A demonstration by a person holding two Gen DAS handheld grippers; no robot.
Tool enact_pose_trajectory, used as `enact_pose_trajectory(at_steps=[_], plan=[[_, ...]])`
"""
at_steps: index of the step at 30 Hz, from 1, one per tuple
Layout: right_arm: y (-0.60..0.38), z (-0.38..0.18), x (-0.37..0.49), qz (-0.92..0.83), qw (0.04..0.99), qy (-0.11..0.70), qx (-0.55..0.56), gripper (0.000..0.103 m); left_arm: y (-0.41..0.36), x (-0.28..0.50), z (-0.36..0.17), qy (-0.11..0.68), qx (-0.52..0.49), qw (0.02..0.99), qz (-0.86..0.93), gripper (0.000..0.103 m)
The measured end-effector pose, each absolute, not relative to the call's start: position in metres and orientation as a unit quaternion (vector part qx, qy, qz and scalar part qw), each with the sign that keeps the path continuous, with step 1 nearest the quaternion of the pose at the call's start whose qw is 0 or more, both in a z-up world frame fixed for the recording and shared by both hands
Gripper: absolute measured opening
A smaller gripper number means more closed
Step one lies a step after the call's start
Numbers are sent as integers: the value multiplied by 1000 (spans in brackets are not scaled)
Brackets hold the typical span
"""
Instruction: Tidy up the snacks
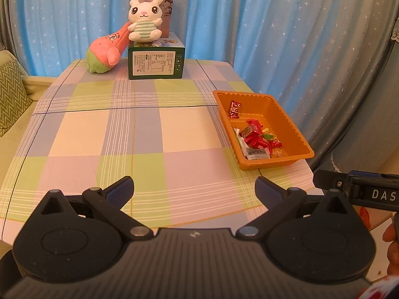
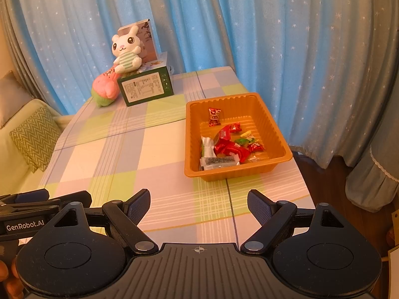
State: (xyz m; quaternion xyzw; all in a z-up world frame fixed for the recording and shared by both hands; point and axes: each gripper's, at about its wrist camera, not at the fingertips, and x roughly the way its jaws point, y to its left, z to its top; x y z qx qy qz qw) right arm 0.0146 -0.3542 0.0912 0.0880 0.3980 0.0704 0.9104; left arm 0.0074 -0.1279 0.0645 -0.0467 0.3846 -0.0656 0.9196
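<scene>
Orange ribbed plastic tray at two o'clock on the pastel checked tablecloth, near the right edge. Heaped in its near half: wrapped snacks, mostly red; one red sweet apart toward twelve. Left gripper at six o'clock, jaws spread wide, nothing between. Right gripper likewise agape and empty, just beside it at three. Far off at eleven: white plush rabbit sitting atop a green cardboard box.

Wrapped snacks piled, orange tray
</scene>
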Motion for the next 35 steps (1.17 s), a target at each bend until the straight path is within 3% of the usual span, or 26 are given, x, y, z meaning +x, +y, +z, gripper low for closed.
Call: enact_pose_trajectory(at_steps=[35], plan=[[-355, 91, 15, 70, 910, 398, 88, 85, -131, 7, 62, 380, -49, 921, -68, 103]])
